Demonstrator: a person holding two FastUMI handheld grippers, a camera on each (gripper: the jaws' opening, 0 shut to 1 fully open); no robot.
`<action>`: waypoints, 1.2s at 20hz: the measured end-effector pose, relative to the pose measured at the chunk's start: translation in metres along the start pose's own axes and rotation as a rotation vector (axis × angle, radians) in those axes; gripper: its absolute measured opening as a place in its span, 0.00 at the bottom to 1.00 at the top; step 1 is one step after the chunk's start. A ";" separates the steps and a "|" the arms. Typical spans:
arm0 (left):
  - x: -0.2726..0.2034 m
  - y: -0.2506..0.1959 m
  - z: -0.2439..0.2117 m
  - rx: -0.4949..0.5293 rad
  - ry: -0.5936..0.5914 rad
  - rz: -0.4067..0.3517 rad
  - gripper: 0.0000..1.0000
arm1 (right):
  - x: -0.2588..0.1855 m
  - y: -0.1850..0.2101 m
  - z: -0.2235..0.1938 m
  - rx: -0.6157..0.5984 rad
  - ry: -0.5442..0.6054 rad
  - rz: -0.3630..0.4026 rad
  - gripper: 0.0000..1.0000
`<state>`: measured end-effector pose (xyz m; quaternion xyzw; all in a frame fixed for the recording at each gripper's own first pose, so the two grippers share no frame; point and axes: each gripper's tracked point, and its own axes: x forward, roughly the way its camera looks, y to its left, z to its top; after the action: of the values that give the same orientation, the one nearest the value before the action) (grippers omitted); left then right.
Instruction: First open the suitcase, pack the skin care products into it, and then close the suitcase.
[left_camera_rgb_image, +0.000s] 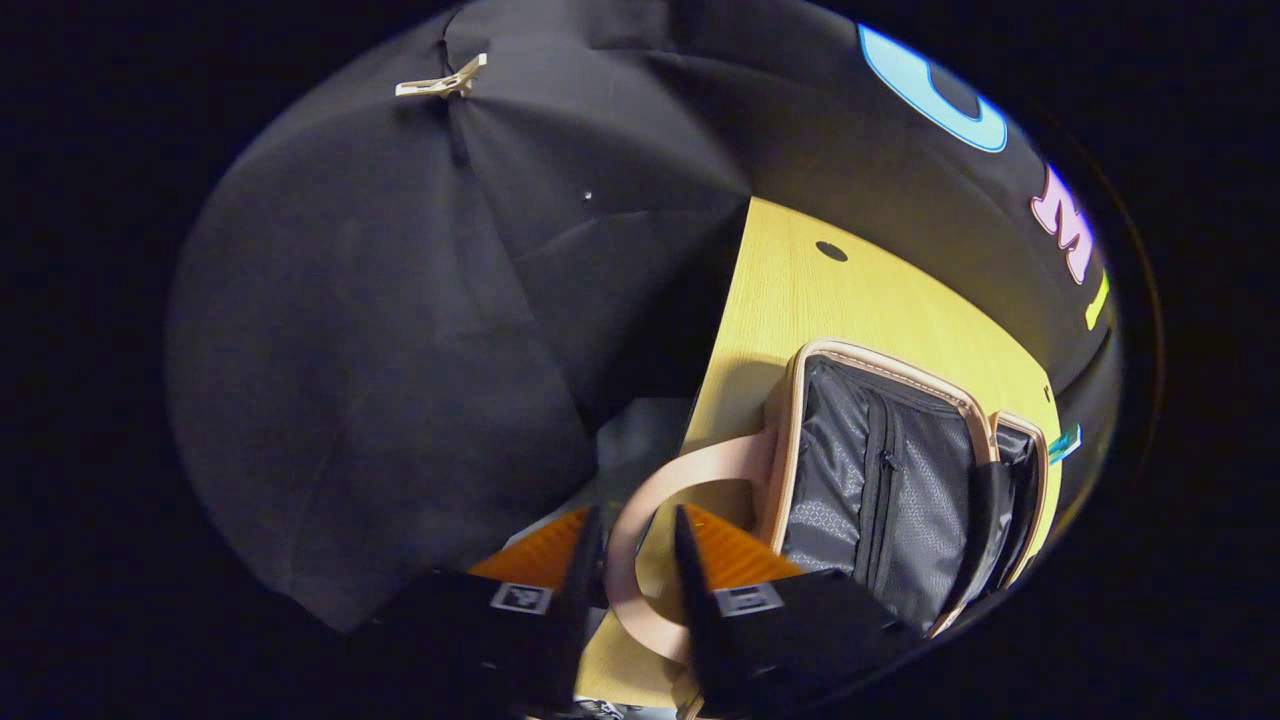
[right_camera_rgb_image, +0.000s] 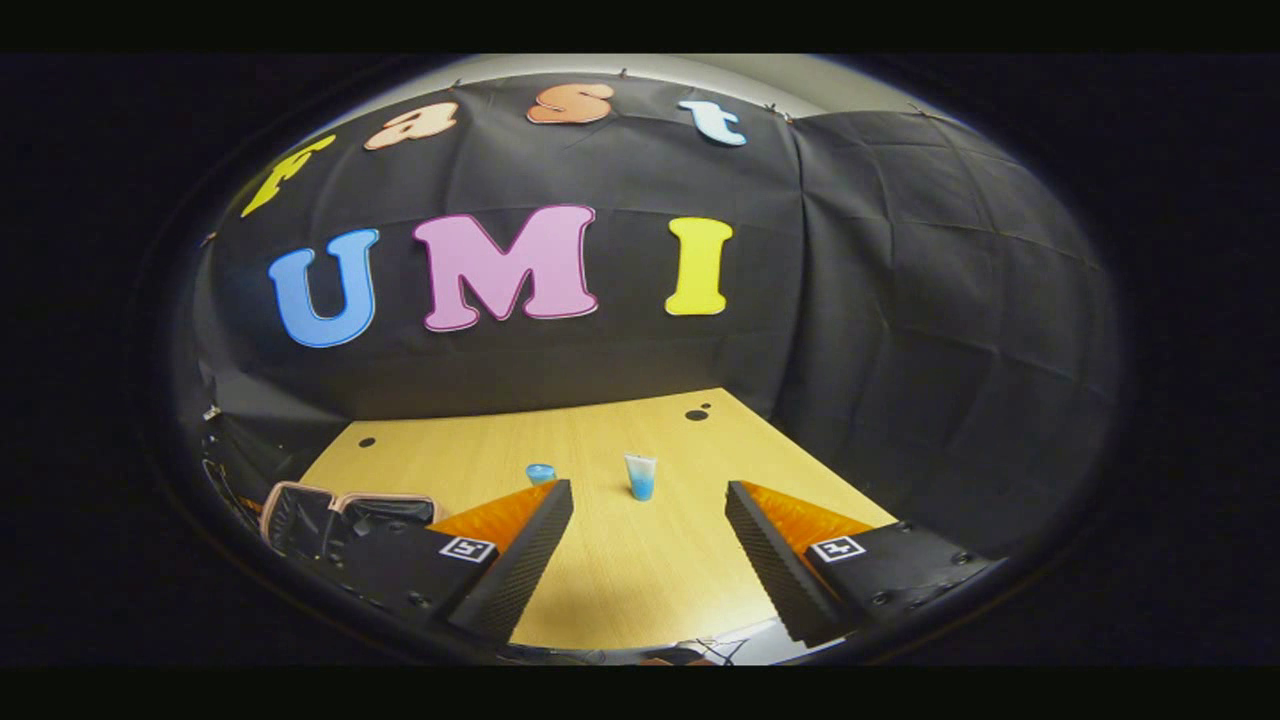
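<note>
- The counter (right_camera_rgb_image: 620, 570) is being viewed with the suitcase (left_camera_rgb_image: 880, 480) lying open at its edge, the dark lining being exposed.
- The suitcase's tan handle loop (left_camera_rgb_image: 640, 520) is being straddled by the left gripper (left_camera_rgb_image: 632, 530); whether the jaws are pressing it cannot be told.
- The right gripper (right_camera_rgb_image: 648, 500) is being held with jaws spread wide above the counter.
- Two skin care products, a tube (right_camera_rgb_image: 640, 476) and a small jar (right_camera_rgb_image: 540, 473), are being left standing mid-counter, apart from the suitcase.

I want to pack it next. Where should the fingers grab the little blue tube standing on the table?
Grip the tube around its middle, coming level from the front with the open right gripper. It stands upright, apart from the jar, with room either side.
</note>
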<state>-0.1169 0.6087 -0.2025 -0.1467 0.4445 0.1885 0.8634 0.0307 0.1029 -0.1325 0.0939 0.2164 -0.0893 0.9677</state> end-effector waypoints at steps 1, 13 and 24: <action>-0.011 -0.002 0.006 0.010 -0.039 0.000 0.63 | 0.002 0.002 0.000 -0.005 -0.002 0.003 0.98; -0.249 -0.160 0.079 0.185 -0.747 -0.133 0.96 | 0.010 0.038 -0.003 -0.036 -0.049 0.142 0.98; -0.328 -0.324 0.058 0.148 -0.897 -0.446 0.96 | 0.012 0.043 0.002 -0.138 -0.103 0.234 0.98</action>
<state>-0.1033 0.2820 0.1277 -0.0810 -0.0003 0.0118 0.9966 0.0514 0.1425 -0.1301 0.0469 0.1595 0.0345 0.9855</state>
